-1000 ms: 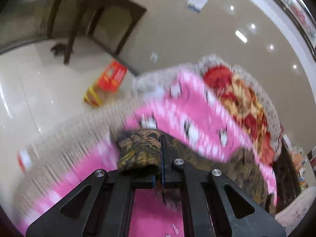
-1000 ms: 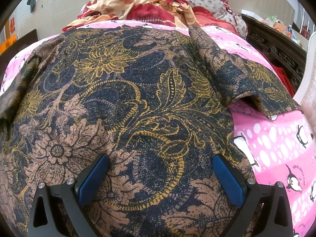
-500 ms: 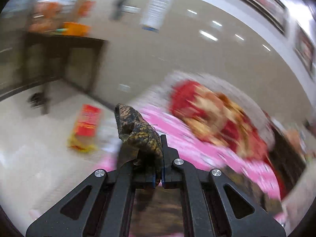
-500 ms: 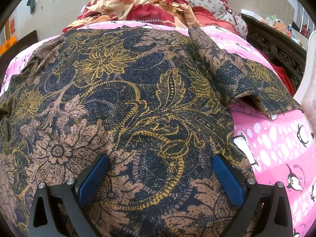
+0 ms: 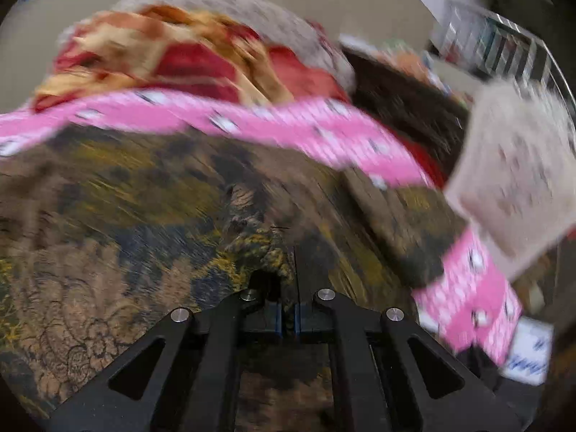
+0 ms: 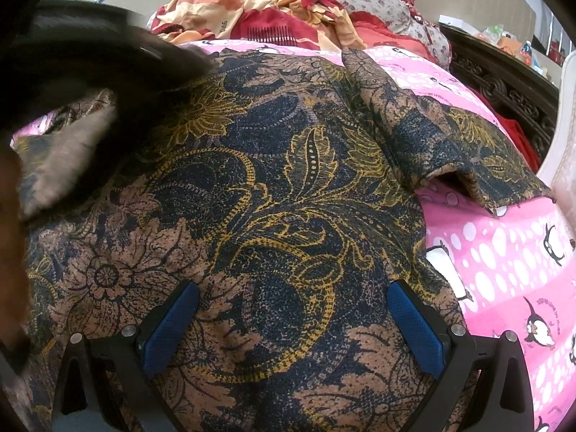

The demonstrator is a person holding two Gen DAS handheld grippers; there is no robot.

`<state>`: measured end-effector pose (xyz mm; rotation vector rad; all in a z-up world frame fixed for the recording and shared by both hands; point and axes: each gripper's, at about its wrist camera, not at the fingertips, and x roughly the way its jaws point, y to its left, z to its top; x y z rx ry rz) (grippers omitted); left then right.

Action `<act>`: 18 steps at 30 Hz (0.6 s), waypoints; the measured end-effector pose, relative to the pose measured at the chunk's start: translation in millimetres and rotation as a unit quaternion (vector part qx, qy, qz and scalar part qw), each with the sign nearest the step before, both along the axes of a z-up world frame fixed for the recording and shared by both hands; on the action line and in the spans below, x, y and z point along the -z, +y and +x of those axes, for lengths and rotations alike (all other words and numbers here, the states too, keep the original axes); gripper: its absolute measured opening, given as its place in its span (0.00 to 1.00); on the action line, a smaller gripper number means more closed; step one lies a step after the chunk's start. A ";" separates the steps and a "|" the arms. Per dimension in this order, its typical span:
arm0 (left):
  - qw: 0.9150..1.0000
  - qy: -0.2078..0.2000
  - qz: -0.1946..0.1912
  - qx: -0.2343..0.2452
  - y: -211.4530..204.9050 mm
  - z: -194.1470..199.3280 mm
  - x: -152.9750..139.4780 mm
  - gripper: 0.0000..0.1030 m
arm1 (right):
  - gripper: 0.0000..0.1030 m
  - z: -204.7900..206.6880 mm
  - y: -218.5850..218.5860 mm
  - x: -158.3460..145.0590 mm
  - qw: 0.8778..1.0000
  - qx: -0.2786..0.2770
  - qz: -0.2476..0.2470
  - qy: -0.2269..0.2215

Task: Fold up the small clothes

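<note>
Pink sheet [image 6: 504,270]: you are working on a bed covered by this penguin-print sheet; it is showing bare to the right of the garment, so that side is giving you the most open room.

Garment [image 6: 288,187]: the dark floral top is lying spread across the pink sheet, filling most of the right wrist view. A second ago your left tool was carrying its pinched corner high, out past the bed over the floor; now that view is sweeping low over the garment's middle, so you are folding the left side inward. The left wrist view is blurring, so you are moving fast.

Right sleeve [image 6: 468,165]: it is lying out on the pink sheet to the garment's right, its cuff gaping open, not yet folded in.

Left edge: a paler underside flap [image 6: 64,165] is turning up at the garment's left, beside a dark blurred shape, likely your left tool.

Piled bedding [image 6: 273,10]: red and orange cloth is crowding the far end of the pink sheet, limiting room beyond the collar.

Left gripper [image 5: 286,255]: its jaws are pressing nearly closed on a bunch of the garment.

Right gripper [image 6: 291,327]: its jaws are standing wide apart, holding nothing, over the garment's near part exactly as before.
</note>
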<state>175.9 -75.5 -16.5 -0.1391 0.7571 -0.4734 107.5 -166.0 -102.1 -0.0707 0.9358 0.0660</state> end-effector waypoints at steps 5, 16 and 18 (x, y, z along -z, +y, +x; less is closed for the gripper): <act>0.998 0.043 -0.025 0.029 16.4 -18.2 6.6 0.26 | 1.00 0.2 -0.5 -0.3 1.000 0.001 0.006 -0.001; 0.991 -0.016 0.089 -0.096 114.5 -102.7 14.1 0.40 | 0.96 -13.0 -21.8 -56.2 0.986 -0.045 0.125 -0.101; 0.988 -0.017 0.084 -0.126 127.6 -116.3 22.8 0.40 | 0.94 -3.0 -17.6 -58.4 0.983 -0.073 0.144 -0.090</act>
